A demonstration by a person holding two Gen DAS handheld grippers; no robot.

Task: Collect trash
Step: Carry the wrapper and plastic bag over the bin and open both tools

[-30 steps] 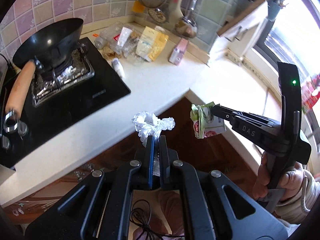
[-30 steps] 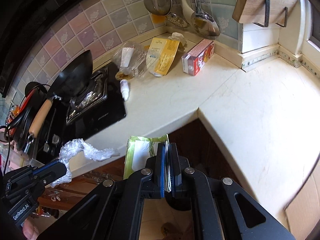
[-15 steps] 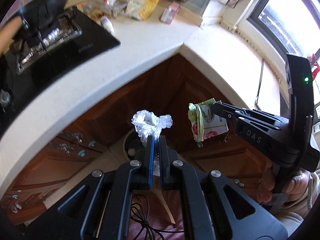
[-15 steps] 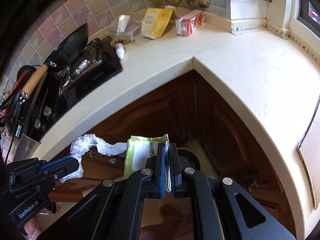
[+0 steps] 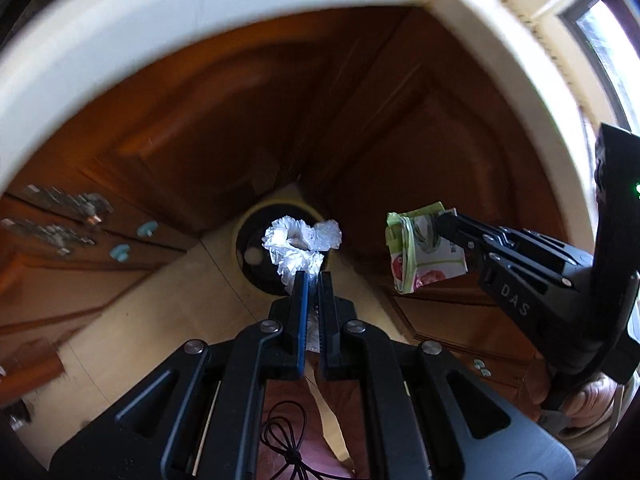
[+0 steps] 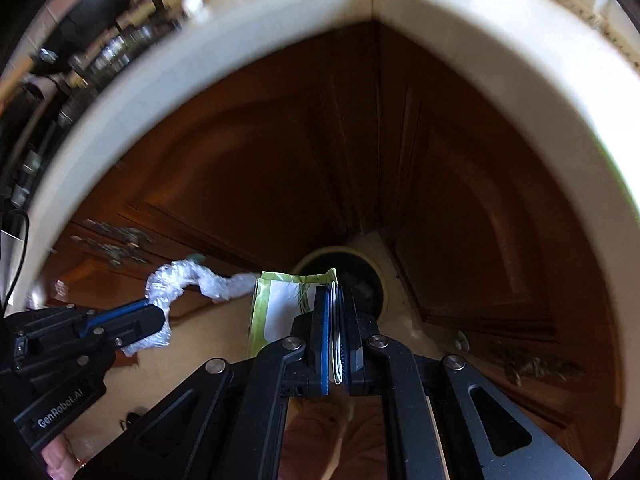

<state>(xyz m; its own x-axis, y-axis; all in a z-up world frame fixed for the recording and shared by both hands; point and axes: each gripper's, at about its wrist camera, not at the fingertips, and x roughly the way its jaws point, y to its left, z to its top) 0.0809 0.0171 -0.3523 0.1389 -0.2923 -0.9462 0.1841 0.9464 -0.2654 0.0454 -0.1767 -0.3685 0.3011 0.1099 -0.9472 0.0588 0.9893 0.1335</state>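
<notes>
Left gripper (image 5: 311,280) clamped crumpled plastic wrap (image 5: 300,242), right gripper (image 6: 338,300) clamped green packet (image 6: 280,304); both needed centring above round bin (image 5: 256,256) before release.

Dim, motion-blurred, fisheye-warped edges

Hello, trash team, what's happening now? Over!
Left gripper shut on crumpled plastic wrap. Right gripper shut on green packet. Both above the bin. Nothing blocking.
</notes>
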